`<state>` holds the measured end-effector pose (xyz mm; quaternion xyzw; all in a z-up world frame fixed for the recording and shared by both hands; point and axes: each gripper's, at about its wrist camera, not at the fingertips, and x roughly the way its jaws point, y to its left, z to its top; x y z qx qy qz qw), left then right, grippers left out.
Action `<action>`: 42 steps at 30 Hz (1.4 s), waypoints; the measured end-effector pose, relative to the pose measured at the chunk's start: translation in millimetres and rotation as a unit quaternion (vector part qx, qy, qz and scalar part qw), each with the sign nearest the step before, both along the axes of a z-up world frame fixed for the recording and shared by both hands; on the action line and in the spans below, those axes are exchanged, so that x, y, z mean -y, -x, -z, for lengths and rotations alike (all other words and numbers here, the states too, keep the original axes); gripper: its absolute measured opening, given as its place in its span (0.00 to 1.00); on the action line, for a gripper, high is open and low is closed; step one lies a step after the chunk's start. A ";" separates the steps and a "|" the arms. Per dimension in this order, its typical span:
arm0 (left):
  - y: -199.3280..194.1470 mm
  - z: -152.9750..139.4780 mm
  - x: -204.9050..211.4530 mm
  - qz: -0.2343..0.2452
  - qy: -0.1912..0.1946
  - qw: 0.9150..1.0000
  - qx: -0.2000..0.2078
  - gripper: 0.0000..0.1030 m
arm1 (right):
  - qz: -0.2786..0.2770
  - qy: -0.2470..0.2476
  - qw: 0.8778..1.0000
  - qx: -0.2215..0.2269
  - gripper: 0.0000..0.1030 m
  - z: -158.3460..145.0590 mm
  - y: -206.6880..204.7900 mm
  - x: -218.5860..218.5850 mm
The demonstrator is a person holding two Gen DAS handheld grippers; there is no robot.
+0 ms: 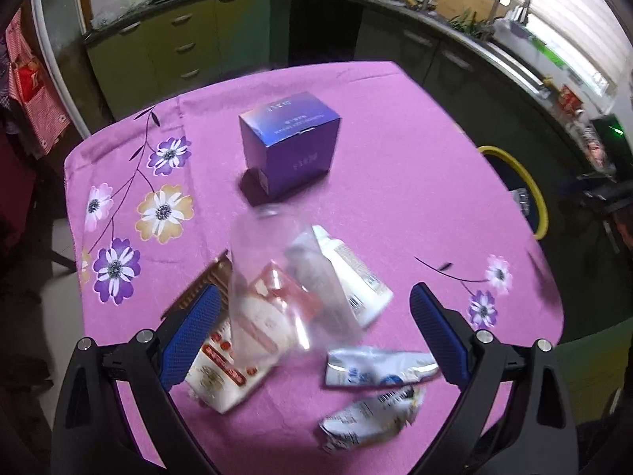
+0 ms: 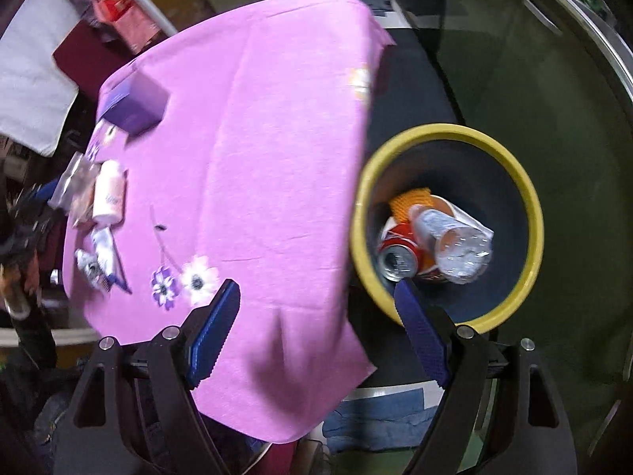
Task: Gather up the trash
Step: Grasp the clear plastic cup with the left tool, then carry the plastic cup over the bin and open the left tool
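Note:
Trash lies on the pink tablecloth (image 1: 395, 198): a clear plastic cup (image 1: 269, 277) on its side over a red-and-white packet (image 1: 229, 372), a white tube (image 1: 352, 273), a blue-and-white wrapper (image 1: 379, 366) and a crumpled wrapper (image 1: 368, 419). My left gripper (image 1: 316, 316) hangs open over this pile, with the cup next to its left pad. My right gripper (image 2: 316, 289) is open and holds nothing, above the table's edge beside the yellow-rimmed bin (image 2: 530, 182). In the bin lie a red can (image 2: 397, 259) and a clear bottle (image 2: 455, 245).
A purple box (image 1: 290, 142) stands upright further back on the table. The bin's rim (image 1: 530, 186) shows past the table's right edge. Kitchen cabinets and a counter with a sink (image 1: 510, 4) run behind. Dark floor surrounds the bin.

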<state>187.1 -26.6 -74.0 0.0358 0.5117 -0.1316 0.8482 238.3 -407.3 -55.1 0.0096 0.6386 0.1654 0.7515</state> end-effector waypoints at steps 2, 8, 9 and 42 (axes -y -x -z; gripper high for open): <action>-5.7 1.2 0.8 -0.004 -0.003 1.000 -0.010 0.89 | -0.011 -0.002 1.000 0.000 0.77 4.7 4.7 -8.5; -23.1 13.5 -2.3 -0.004 0.013 0.997 -0.073 0.89 | -0.035 -0.001 0.999 -0.006 0.78 13.9 9.4 -26.0; -26.7 15.3 -3.3 -0.003 0.016 0.996 -0.084 0.89 | -0.037 0.000 0.999 -0.009 0.78 16.2 8.4 -28.1; -34.2 -5.8 26.8 0.061 -0.027 0.989 -0.129 0.57 | -0.076 -0.015 0.997 -0.020 0.78 30.3 25.1 -51.1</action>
